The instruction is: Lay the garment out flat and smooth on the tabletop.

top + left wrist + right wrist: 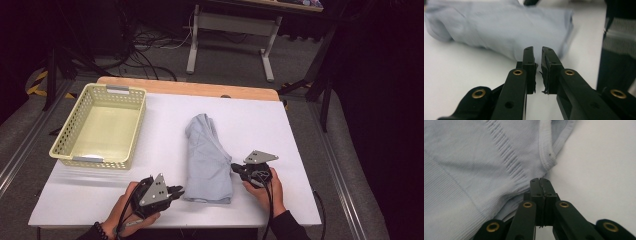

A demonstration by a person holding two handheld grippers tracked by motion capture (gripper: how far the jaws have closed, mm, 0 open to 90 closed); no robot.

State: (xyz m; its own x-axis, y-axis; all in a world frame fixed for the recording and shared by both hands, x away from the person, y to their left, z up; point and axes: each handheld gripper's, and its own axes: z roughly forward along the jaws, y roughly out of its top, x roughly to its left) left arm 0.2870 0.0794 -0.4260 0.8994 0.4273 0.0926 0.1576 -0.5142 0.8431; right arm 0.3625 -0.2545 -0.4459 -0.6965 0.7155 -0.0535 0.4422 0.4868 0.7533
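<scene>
A light blue garment (207,160) lies folded into a long bundle in the middle of the white table (260,120). My left gripper (181,191) rests low at the bundle's near left corner. In the left gripper view its jaws (537,50) stand slightly open, a narrow gap between them with nothing in it, just short of the cloth (499,27). My right gripper (233,166) is at the bundle's right edge. Its jaws (540,180) are shut tight with the tips touching the ribbed cloth (474,165) beside a hem; I see no cloth between them.
A pale yellow perforated basket (92,160) stands at the left of the table with nothing in it. A wooden edge (200,89) runs along the table's far side. Beyond it are cables and a desk's white legs (267,55) on the floor.
</scene>
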